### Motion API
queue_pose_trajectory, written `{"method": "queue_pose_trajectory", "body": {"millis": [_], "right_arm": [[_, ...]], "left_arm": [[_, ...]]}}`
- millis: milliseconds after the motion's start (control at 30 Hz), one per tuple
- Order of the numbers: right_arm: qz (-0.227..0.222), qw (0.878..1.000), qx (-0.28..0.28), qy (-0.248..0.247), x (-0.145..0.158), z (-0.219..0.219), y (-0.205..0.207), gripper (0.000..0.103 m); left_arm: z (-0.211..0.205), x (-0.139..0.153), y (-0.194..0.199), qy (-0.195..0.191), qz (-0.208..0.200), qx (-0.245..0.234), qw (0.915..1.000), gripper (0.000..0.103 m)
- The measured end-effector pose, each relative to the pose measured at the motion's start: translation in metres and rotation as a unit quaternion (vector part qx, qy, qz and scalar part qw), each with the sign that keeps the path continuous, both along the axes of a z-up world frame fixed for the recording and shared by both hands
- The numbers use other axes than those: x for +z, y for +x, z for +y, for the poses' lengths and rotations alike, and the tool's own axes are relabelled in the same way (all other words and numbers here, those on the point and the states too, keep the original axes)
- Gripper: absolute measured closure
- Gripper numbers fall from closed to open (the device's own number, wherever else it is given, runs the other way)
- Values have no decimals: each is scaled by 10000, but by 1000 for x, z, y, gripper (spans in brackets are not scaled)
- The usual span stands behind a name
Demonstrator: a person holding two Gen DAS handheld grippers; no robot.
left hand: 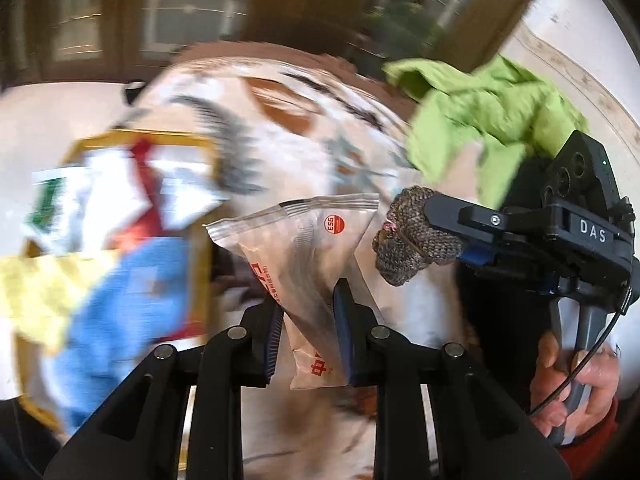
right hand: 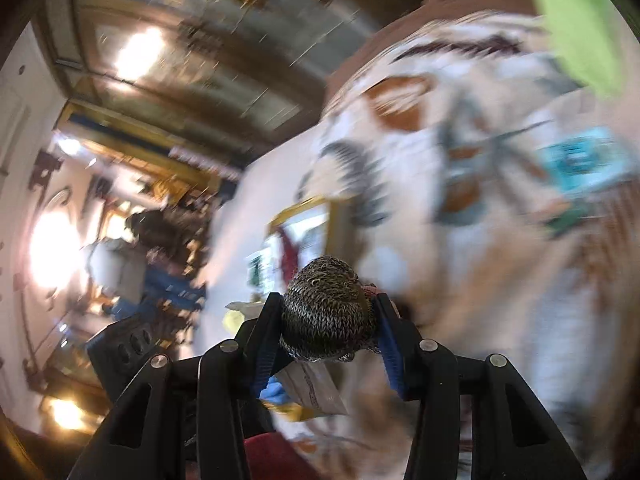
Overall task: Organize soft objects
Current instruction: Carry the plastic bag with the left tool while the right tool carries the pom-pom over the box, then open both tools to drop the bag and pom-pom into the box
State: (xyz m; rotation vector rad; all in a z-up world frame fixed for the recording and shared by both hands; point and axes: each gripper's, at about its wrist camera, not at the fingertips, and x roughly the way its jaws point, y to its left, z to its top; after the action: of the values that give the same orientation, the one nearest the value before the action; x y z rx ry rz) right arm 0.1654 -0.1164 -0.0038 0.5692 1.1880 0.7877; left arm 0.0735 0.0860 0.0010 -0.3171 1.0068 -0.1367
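Both loads airborne above the patterned cloth (left hand: 280, 128) covering the surface; heavy motion blur in both views, so placement judged loosely. Left gripper (left hand: 308, 332) with jaws clamped on the lower end of a clear plastic packet (left hand: 304, 248), red print on it, upper sealed edge fanning free and unsupported. Right gripper (right hand: 328, 332) with jaws clamped on a grey knitted bundle (right hand: 326, 312), squeezed flat-sided, a touch of pink showing at one edge; same bundle (left hand: 412, 248) seen from the left wrist view just beside the packet, not clearly touching it. Gold-rimmed tray (left hand: 140, 136) to the left, already holding a blue cloth (left hand: 132, 304), a yellow cloth (left hand: 52, 292) and white and red wrappers, blurred. Green cloth (left hand: 480, 120) crumpled farther back on the surface, loose. Probable step: carry to the tray and drop in. For a clean job: slow down before release; keep the two loads apart so the packet's free end does not snag the knit; bring each low over a free patch of the tray before parting the jaws; release one at a time. Packet slippery and gripped near one end only, so likely to swing or slide. Knit compressible, likely to spring back on release.
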Motion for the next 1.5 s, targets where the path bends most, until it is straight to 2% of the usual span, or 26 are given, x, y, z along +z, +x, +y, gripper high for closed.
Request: {"method": "queue_pose_trajectory", "body": {"millis": [167, 300, 533, 667, 800, 900, 1033, 1167, 1267, 1500], "right_arm": [[208, 9984, 485, 215, -4, 70, 2, 56], [291, 9967, 719, 252, -7, 113, 5, 56], [368, 9942, 1011, 36, -17, 172, 7, 56], [360, 9936, 1054, -202, -28, 192, 13, 56], [301, 9932, 1050, -406, -38, 203, 15, 55], [143, 9930, 1023, -566, -39, 205, 14, 53], [-47, 9928, 961, -716, -34, 206, 11, 52], [-412, 9928, 860, -726, -15, 203, 6, 45], [-659, 9910, 858, -790, -3, 201, 2, 45], [-702, 9914, 823, -740, 6, 185, -7, 44]], "left_arm": [[62, 9, -17, 315, -30, 510, 9982, 81], [93, 10, -25, 528, -12, 784, 9955, 81], [120, -3, -30, 827, 222, 969, 9916, 81], [126, -11, -28, 1114, 238, 1132, 9870, 81], [128, -19, -24, 1282, 258, 1273, 9832, 78], [127, -26, -21, 1448, 251, 1367, 9797, 64], [122, -27, -20, 1644, 190, 1375, 9766, 59], [119, -25, -22, 1831, 118, 1406, 9729, 58], [120, -21, -23, 1901, 70, 1461, 9708, 53], [122, -11, -29, 2102, -90, 1566, 9650, 50]]}}
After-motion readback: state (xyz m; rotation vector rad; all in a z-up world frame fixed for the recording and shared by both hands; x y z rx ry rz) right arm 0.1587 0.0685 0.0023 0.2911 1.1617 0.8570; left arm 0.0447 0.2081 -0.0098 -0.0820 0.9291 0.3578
